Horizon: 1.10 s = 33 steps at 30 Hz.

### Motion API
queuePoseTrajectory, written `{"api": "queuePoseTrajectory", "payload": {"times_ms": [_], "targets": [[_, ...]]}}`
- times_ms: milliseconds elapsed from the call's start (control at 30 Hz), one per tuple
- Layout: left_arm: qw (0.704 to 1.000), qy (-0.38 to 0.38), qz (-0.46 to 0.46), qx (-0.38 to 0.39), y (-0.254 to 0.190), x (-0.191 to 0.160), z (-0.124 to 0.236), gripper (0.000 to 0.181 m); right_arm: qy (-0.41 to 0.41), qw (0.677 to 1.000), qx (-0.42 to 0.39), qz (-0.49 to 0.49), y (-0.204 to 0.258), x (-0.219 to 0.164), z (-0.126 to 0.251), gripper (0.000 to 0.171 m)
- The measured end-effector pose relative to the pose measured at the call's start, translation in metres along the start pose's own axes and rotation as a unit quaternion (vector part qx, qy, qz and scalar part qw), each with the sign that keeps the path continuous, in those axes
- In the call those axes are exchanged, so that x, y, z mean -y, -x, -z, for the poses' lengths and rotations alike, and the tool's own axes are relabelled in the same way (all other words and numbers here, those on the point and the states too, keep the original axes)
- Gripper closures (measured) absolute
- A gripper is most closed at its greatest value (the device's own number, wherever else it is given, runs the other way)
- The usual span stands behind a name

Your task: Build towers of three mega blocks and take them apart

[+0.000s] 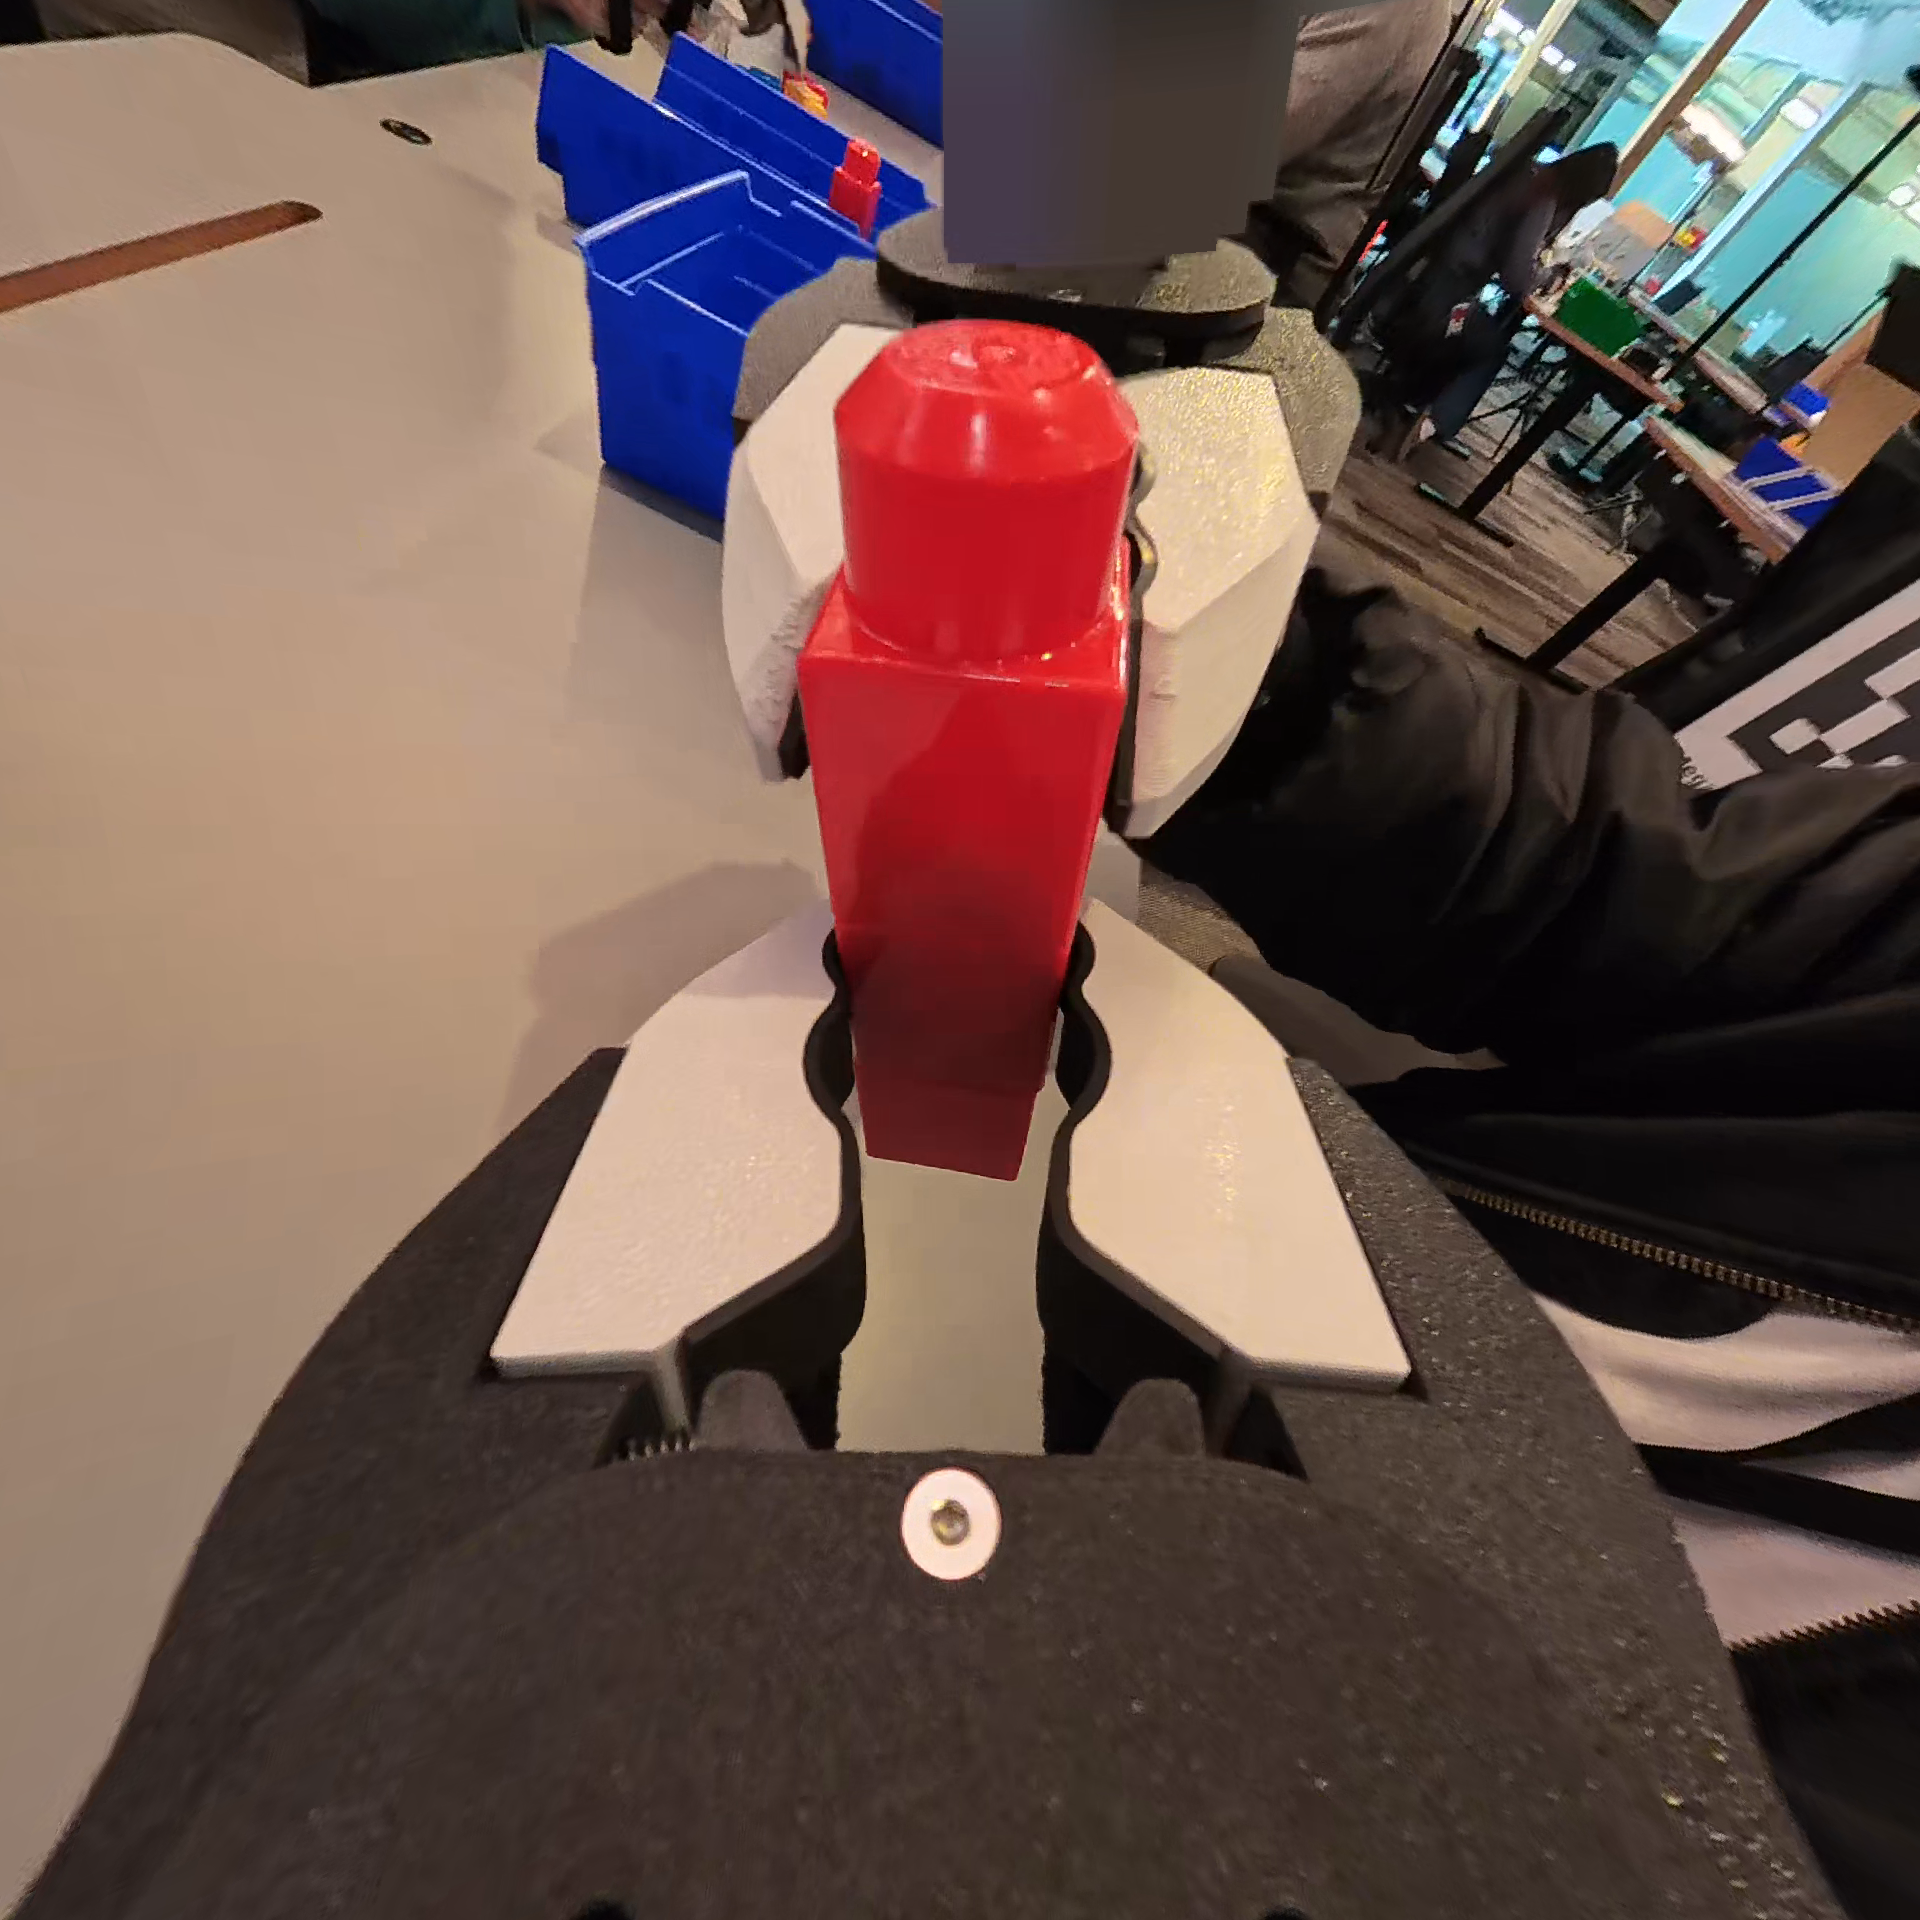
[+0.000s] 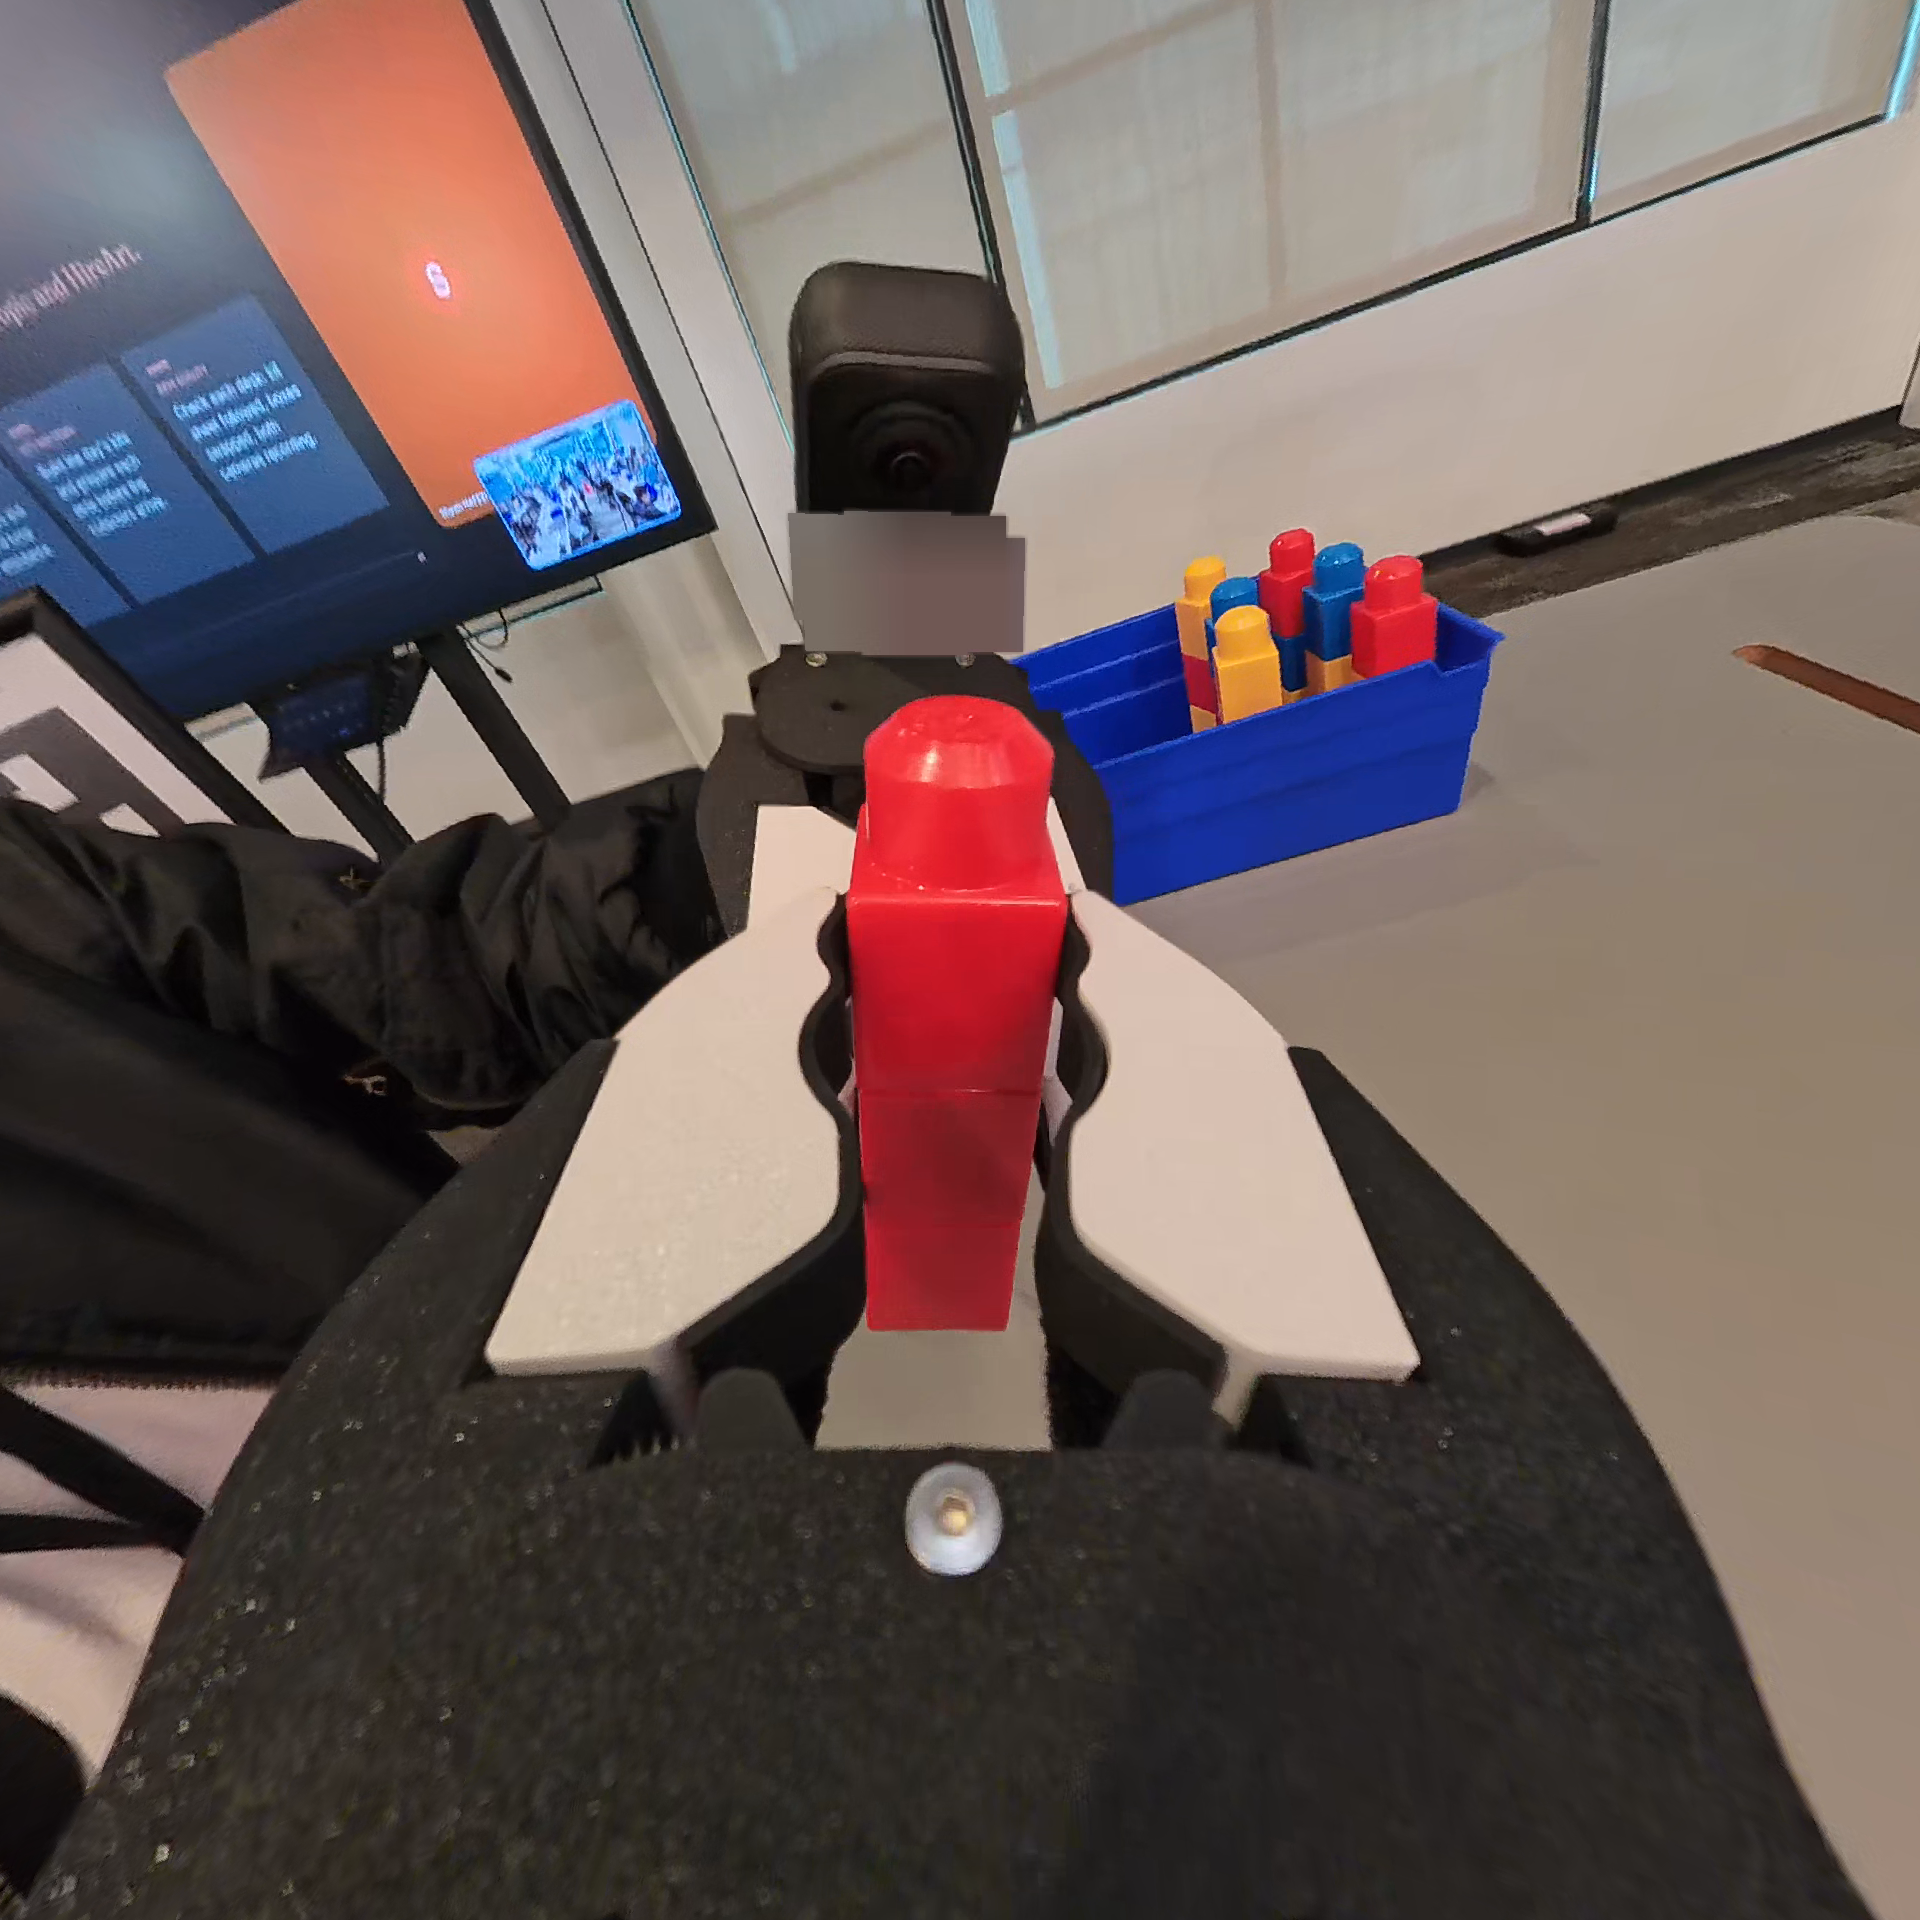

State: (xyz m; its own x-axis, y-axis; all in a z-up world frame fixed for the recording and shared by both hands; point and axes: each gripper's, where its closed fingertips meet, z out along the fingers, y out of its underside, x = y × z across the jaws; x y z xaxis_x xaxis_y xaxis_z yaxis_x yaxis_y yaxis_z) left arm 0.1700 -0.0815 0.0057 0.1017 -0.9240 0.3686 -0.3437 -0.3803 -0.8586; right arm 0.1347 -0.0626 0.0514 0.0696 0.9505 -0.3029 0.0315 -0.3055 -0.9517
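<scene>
A red tower of three mega blocks (image 1: 966, 779) is held between both grippers above the grey table (image 1: 260, 675). My left gripper (image 1: 956, 997) is shut on the tower's lower part, around the middle block. My right gripper (image 2: 956, 966) is shut on the top block of the same tower (image 2: 951, 997). In the left wrist view the right gripper's white fingers (image 1: 1216, 540) flank the top block from the far side. In the right wrist view a finger of the left gripper (image 2: 790, 862) shows behind the tower. The top stud is bare.
Blue bins (image 1: 675, 343) stand on the table beyond the tower; one holds a small red tower (image 1: 857, 187). A blue bin (image 2: 1288, 769) holds several red, yellow and blue towers (image 2: 1299, 623). A person's black sleeve (image 1: 1507, 852) lies to the right. A screen (image 2: 312, 312) stands behind.
</scene>
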Motion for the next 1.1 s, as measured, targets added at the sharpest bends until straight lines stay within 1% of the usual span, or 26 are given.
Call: {"api": "queuePoseTrajectory", "payload": {"times_ms": [233, 400, 433, 467, 500, 533, 567, 600, 667, 733, 767, 800, 833, 867, 933, 1000, 1033, 1067, 1100], "targets": [[0.999, -0.013, 0.024, -0.023, -0.002, 0.009, -0.007, 0.145, -0.027, 0.999, -0.003, -0.026, -0.004, 0.006, 0.008, 0.135], [0.999, -0.015, -0.002, -0.028, -0.013, 0.016, -0.002, 0.145, -0.035, 0.999, -0.012, 0.004, 0.007, 0.017, 0.008, 0.136], [0.999, -0.004, -0.005, -0.032, -0.015, 0.014, -0.002, 0.146, -0.038, 0.999, -0.014, 0.011, 0.01, 0.021, 0.009, 0.135], [0.999, 0.042, -0.017, -0.02, -0.013, -0.001, -0.005, 0.146, -0.075, 0.997, -0.015, 0.018, 0.013, 0.034, 0.014, 0.135], [0.996, 0.084, -0.036, -0.001, -0.008, -0.018, -0.012, 0.146, -0.135, 0.991, -0.004, 0.008, 0.019, 0.057, 0.028, 0.135], [0.994, 0.096, -0.042, 0.002, -0.008, -0.028, -0.018, 0.145, -0.188, 0.982, 0.007, -0.001, 0.023, 0.081, 0.046, 0.135], [0.996, 0.078, -0.035, -0.006, -0.01, -0.028, -0.02, 0.146, -0.222, 0.975, -0.008, 0.007, 0.021, 0.098, 0.065, 0.135], [0.998, 0.061, -0.028, -0.02, -0.014, -0.026, -0.019, 0.146, -0.219, 0.975, -0.036, 0.024, 0.018, 0.106, 0.079, 0.135], [0.998, 0.047, -0.024, -0.017, -0.013, -0.027, -0.011, 0.145, -0.168, 0.977, -0.116, 0.064, 0.008, 0.108, 0.103, 0.135], [0.999, 0.037, -0.034, -0.008, -0.013, -0.03, 0.001, 0.146, -0.142, 0.969, -0.181, 0.092, 0.012, 0.115, 0.146, 0.135], [0.999, 0.031, -0.035, -0.002, -0.013, -0.031, 0.008, 0.146, -0.117, 0.96, -0.236, 0.098, 0.007, 0.114, 0.176, 0.135], [0.999, 0.026, -0.036, 0.003, -0.013, -0.032, 0.014, 0.146, -0.071, 0.941, -0.317, 0.092, -0.005, 0.107, 0.214, 0.135], [0.999, 0.025, -0.034, 0.004, -0.014, -0.034, 0.019, 0.146, -0.008, 0.917, -0.393, 0.07, -0.02, 0.09, 0.254, 0.135], [0.999, 0.024, -0.032, 0.003, -0.016, -0.036, 0.024, 0.145, 0.063, 0.894, -0.443, 0.024, -0.032, 0.064, 0.292, 0.135], [0.999, 0.015, -0.037, 0.002, -0.019, -0.032, 0.03, 0.146, 0.176, 0.827, -0.524, -0.099, -0.052, 0.002, 0.366, 0.135], [0.999, 0.009, -0.043, 0.0, -0.024, -0.026, 0.032, 0.146, 0.265, 0.758, -0.559, -0.206, -0.062, -0.062, 0.418, 0.135], [0.999, 0.006, -0.046, 0.0, -0.026, -0.022, 0.032, 0.146, 0.291, 0.732, -0.563, -0.25, -0.065, -0.09, 0.434, 0.135], [0.999, 0.006, -0.049, -0.001, -0.028, -0.019, 0.031, 0.145, 0.306, 0.714, -0.561, -0.286, -0.069, -0.114, 0.443, 0.135], [0.999, 0.006, -0.054, -0.002, -0.03, -0.016, 0.029, 0.146, 0.311, 0.704, -0.555, -0.316, -0.074, -0.134, 0.446, 0.135]]}}
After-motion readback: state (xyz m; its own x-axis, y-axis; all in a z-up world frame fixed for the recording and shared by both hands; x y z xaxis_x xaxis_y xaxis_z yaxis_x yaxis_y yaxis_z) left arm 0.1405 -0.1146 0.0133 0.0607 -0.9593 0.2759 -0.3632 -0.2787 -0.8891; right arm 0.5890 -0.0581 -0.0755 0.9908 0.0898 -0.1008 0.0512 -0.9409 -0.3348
